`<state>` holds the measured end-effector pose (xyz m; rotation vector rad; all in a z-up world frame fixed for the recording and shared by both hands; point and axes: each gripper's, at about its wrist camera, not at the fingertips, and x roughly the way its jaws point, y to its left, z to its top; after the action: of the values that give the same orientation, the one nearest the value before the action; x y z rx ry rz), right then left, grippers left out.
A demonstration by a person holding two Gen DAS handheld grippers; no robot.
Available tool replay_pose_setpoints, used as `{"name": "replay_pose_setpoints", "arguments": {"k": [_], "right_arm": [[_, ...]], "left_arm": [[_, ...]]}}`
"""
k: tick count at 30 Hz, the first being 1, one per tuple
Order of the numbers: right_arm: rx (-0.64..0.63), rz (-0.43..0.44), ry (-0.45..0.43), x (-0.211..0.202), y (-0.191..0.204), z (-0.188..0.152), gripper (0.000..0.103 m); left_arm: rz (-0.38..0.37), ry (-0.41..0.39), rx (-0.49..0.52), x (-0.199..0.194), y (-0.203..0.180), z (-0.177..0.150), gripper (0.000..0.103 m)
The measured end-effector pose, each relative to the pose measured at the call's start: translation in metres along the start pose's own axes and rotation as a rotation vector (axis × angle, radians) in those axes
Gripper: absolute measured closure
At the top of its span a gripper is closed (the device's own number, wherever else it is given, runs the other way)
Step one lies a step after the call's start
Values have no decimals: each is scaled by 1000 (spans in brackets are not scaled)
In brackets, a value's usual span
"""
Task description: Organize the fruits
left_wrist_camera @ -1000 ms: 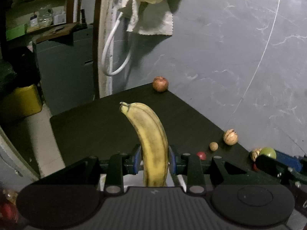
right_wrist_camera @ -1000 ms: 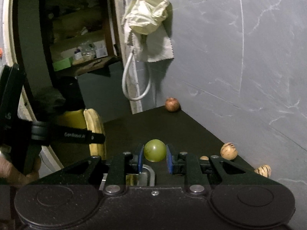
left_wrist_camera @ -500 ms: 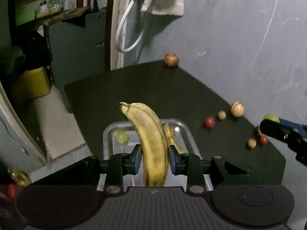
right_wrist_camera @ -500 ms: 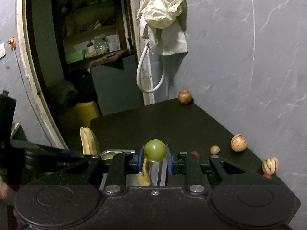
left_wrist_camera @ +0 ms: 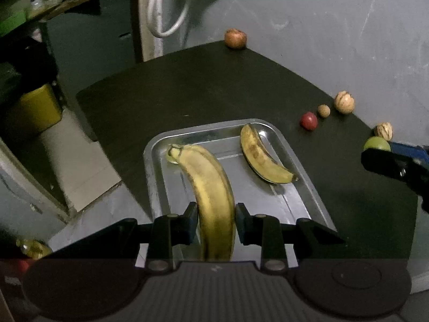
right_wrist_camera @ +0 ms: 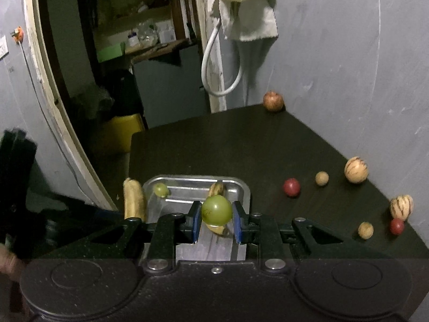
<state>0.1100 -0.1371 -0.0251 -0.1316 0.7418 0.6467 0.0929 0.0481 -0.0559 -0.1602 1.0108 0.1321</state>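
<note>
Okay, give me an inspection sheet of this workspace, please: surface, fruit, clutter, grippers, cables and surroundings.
Surface: dark table, set against a grey wall.
Job's things: metal tray holding a banana and a small green fruit; loose round fruits along the wall edge, including a red fruit and a striped fruit.
Clutter: nothing seen.
Grippers: left gripper shut on a second banana; right gripper shut on a green fruit.
Cables: white hose looped on the wall.
Surroundings: hanging cloth, yellow bin.

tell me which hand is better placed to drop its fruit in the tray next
Left, probably. Its banana hangs directly over the tray. The right gripper holds its green fruit over the tray's near end.
</note>
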Motion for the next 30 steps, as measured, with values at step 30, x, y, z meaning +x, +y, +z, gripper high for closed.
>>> {"name": "replay_pose_setpoints", "arguments": {"k": [30], "right_arm": [[-31, -44, 232, 112, 27, -35, 77]], "left_arm": [[-122, 108, 135, 68, 25, 51, 71]]}}
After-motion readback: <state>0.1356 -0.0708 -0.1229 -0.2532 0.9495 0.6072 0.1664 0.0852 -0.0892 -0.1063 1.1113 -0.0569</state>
